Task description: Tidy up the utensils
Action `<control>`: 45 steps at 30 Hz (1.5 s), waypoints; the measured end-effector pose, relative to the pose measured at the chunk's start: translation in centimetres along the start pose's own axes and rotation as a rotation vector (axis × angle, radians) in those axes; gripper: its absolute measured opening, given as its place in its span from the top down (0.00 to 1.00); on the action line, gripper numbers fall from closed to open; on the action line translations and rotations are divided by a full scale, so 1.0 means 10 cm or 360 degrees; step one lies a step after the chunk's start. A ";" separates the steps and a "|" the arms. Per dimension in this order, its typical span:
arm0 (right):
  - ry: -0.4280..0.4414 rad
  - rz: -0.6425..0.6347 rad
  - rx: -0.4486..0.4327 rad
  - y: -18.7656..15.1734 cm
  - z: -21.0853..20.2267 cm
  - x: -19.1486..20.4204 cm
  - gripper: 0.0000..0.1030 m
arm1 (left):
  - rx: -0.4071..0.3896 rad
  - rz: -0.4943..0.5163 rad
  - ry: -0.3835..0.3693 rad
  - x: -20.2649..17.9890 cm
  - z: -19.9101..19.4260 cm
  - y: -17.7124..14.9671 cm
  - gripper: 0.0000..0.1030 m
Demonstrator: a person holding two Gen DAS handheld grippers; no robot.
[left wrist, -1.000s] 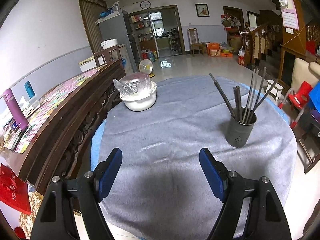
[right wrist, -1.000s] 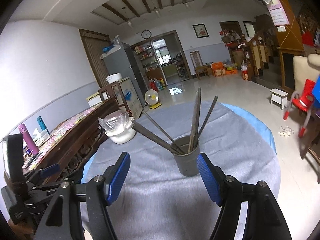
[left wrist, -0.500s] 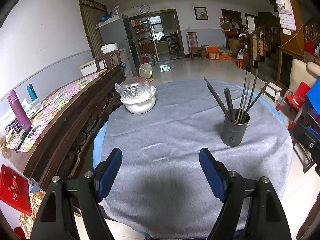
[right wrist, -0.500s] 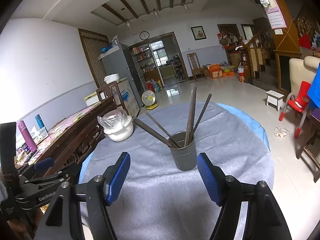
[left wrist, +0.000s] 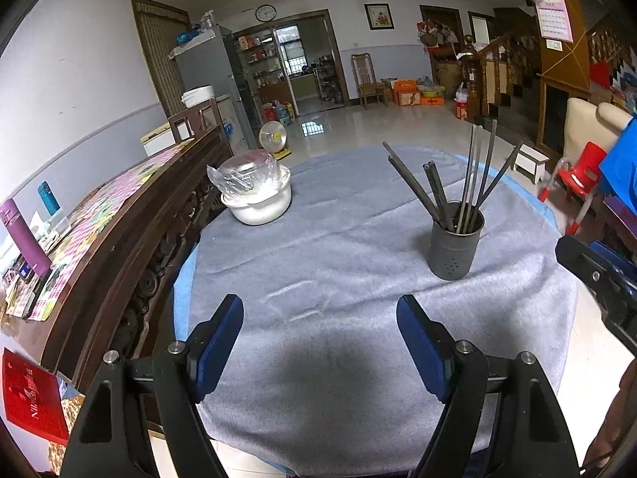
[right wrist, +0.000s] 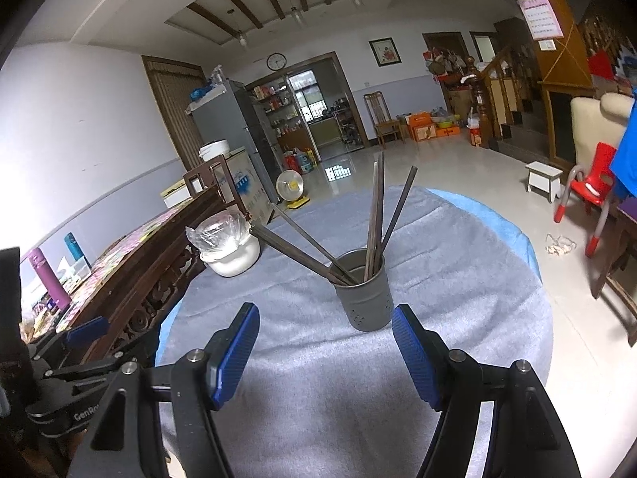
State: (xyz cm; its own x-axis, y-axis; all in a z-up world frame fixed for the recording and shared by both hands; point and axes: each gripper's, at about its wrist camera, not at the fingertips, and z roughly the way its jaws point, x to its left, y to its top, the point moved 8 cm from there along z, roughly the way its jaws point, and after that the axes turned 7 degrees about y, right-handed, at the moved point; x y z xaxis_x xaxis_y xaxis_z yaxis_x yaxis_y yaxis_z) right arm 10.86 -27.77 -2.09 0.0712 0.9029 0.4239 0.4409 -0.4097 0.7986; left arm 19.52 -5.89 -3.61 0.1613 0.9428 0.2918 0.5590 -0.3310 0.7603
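A dark grey utensil cup (left wrist: 456, 246) stands upright on the round table's grey cloth (left wrist: 338, 239), right of centre. Several dark chopsticks (left wrist: 473, 175) stand in it, fanned out. In the right wrist view the cup (right wrist: 365, 296) stands just beyond the fingers, its chopsticks (right wrist: 376, 215) leaning left and up. My left gripper (left wrist: 320, 334) is open and empty over the near part of the cloth. My right gripper (right wrist: 325, 344) is open and empty, short of the cup.
A white bowl (left wrist: 260, 207) under a clear plastic cover stands at the table's far left. A dark wooden sideboard (left wrist: 119, 231) runs along the left edge. Red chairs (left wrist: 575, 177) and a small stool stand on the floor to the right.
Both grippers have drawn back from the cup, toward the table's near edge. The cup looks smaller and farther in both views. Both stay open and empty.
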 end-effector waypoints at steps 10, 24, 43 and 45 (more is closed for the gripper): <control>-0.0021 -0.0017 -0.0013 0.03 0.09 0.02 0.29 | 0.0030 -0.0031 -0.0013 0.07 0.14 0.00 0.22; -0.0040 -0.0092 -0.0052 0.08 -0.03 0.15 0.29 | 0.0031 -0.0059 -0.0024 0.08 0.02 -0.02 0.22; -0.0033 -0.0090 -0.0104 0.08 -0.28 0.14 0.29 | -0.0037 -0.0065 -0.0028 -0.01 -0.23 0.00 0.22; -0.0032 -0.0070 -0.0108 0.09 -0.27 0.10 0.29 | -0.0033 -0.0044 -0.0031 -0.05 -0.22 0.00 0.22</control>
State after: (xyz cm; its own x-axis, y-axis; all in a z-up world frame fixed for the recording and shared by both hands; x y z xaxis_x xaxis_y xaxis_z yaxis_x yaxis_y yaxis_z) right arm 8.92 -27.58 0.24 0.0713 0.9225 0.3794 0.3822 -0.3766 0.8439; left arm 17.62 -6.44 -2.47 0.1619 0.9521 0.2594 0.5464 -0.3053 0.7799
